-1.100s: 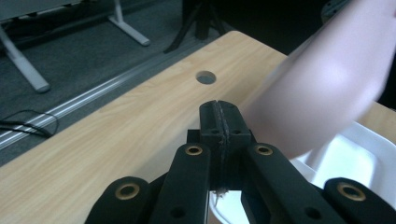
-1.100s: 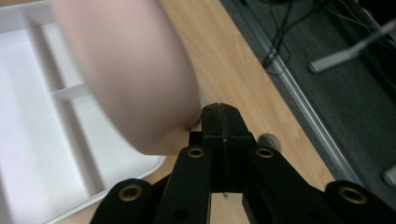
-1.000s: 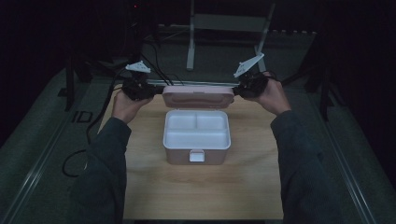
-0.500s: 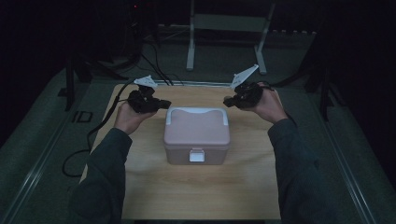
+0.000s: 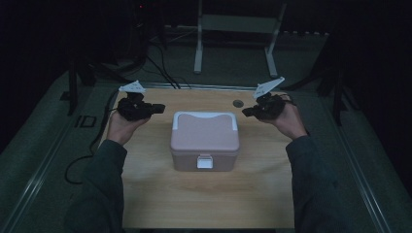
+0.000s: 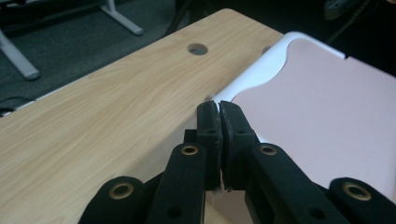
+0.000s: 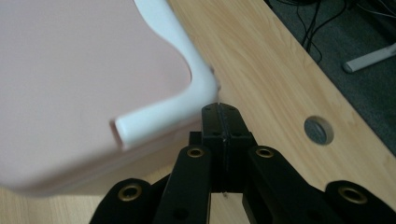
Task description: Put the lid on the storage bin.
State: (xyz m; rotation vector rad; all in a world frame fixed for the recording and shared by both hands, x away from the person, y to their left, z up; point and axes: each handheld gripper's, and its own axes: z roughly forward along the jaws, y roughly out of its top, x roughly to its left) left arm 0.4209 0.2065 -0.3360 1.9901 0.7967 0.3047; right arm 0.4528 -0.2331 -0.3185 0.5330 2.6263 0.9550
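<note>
Now the box point(image 5: 204, 140) sits shut mid-counter point(image 5: 155, 194), latch toward the person, between both grippers: left gripper point(image 5: 154, 108) and right gripper point(image 5: 247, 112) flank its far corners, fingers together, empty.

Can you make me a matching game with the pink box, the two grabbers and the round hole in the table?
Things:
1. lunch box
2. left gripper
3. right gripper
4. round hole

Places or states:
A. in the table top, behind the box, toward its right
B. lid down, in the middle of the table
C. jaws together, at the box's left side
D. jaws together, at the box's right side

Pairs: 1-B, 2-C, 3-D, 4-A
</note>
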